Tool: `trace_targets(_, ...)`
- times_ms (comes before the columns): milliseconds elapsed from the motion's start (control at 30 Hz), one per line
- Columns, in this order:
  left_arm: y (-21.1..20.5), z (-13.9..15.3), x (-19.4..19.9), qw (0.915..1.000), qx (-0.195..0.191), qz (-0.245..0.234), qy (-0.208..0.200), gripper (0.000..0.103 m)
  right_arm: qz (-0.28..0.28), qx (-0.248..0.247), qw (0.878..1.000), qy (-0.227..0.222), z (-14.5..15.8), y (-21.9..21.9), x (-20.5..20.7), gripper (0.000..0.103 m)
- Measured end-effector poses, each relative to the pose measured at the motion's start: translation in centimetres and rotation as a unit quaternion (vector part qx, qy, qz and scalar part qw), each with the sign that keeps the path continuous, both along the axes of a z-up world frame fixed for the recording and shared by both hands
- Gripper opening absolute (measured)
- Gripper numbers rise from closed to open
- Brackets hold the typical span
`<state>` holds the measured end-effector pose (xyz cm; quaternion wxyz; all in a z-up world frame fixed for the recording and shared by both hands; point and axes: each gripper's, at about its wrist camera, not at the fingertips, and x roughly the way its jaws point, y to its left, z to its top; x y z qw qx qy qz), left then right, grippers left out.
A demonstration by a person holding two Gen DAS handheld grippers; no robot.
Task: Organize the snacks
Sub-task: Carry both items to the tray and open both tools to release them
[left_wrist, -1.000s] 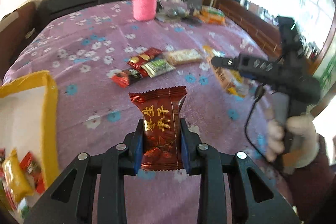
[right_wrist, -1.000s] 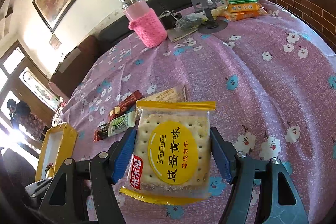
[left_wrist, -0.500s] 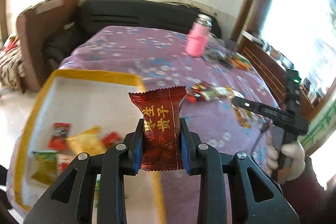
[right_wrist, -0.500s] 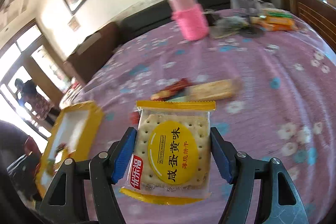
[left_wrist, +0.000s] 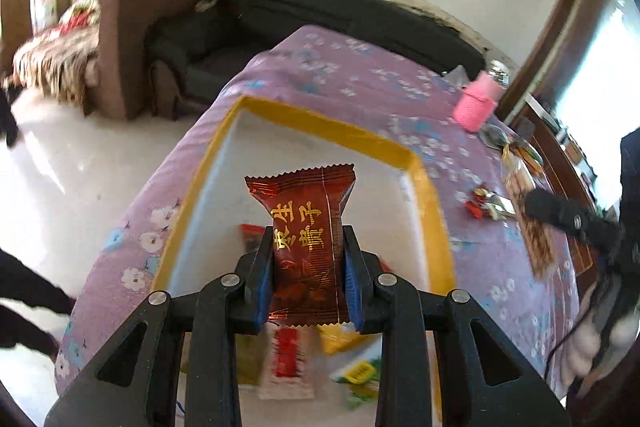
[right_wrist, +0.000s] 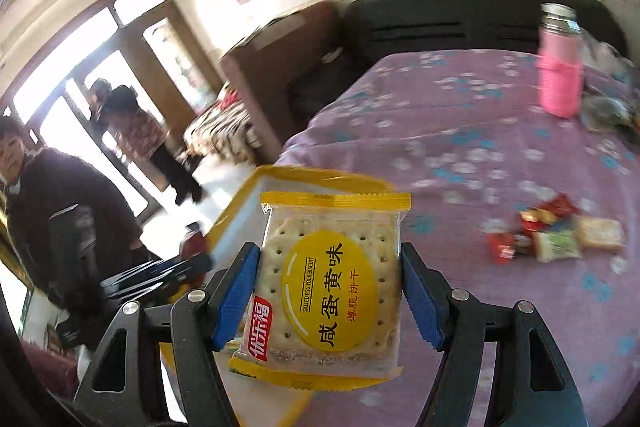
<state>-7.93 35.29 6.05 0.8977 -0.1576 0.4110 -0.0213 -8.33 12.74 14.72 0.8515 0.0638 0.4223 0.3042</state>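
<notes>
My left gripper (left_wrist: 306,273) is shut on a dark red candy packet (left_wrist: 306,227) with gold characters, held above the yellow-rimmed white tray (left_wrist: 320,127), which holds several snack packets (left_wrist: 286,351). My right gripper (right_wrist: 330,291) is shut on a yellow salted egg yolk biscuit pack (right_wrist: 332,287), held near the tray's corner (right_wrist: 256,195). The right gripper also shows in the left wrist view (left_wrist: 568,217) at the right, over the table. Several loose snacks (right_wrist: 552,233) lie on the purple flowered tablecloth (right_wrist: 460,131).
A pink sleeved bottle (right_wrist: 560,75) stands at the far side of the table, also in the left wrist view (left_wrist: 478,101). A dark sofa (left_wrist: 340,15) and brown armchair (left_wrist: 132,27) stand beyond. Two people (right_wrist: 52,211) stand left near the door.
Both grippers have swung left with their packets. The left now hangs over the tray's middle; the right has come up to the tray's edge, with the loose snacks left behind at right.
</notes>
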Motion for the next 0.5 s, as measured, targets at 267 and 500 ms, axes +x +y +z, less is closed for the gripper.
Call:
trace_targets(267, 1.1, -2.6, 2.8, 0.9986, -0.018, 0.006, 0.049, 0.028, 0.028, -0.083, 0.996, 0.021, -4.5, 8.4, 2.3, 0.07)
trace_targets(500, 1.9, -3.6, 3.9, 0.997, -0.027, 0.015, 0.071, 0.028, 0.022, -0.134, 0.989, 0.049, -8.6, 10.4, 4.9, 0.07)
